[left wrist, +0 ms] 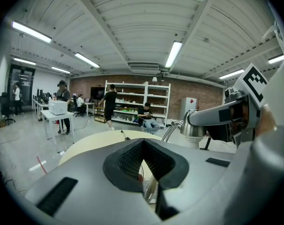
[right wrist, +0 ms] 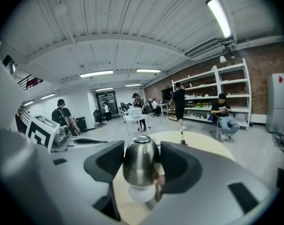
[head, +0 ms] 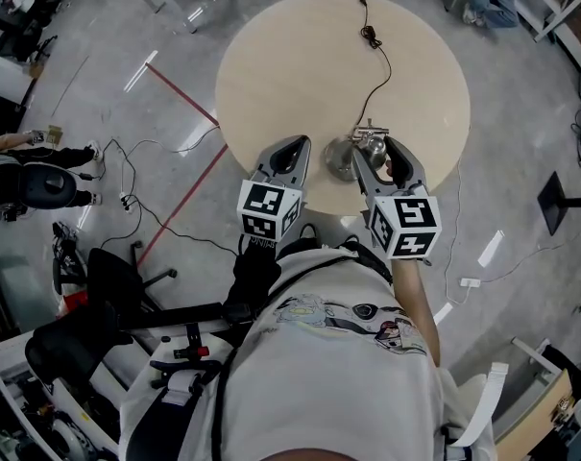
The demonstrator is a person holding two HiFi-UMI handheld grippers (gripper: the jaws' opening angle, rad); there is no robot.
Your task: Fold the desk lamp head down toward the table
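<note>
A chrome desk lamp stands near the front edge of the round beige table (head: 300,56), with its base (head: 340,158) just left of my right gripper. The lamp head (head: 371,142) sits between the spread jaws of my right gripper (head: 377,153). In the right gripper view the egg-shaped head (right wrist: 140,161) fills the gap, mouth down, with both pads close beside it and not visibly pressing; the right gripper (right wrist: 142,159) is open. My left gripper (head: 292,144) rests left of the base, apart from it, with its jaws together in a narrow V (left wrist: 144,165). The left gripper view also shows the head (left wrist: 193,128).
The lamp's black cable (head: 376,75) runs across the table to the far edge. On the floor lie a red tape line (head: 189,99) and a white power strip (head: 127,200); chairs (head: 117,277) stand at the left and a black stand (head: 559,200) at the right. People work at the far shelves.
</note>
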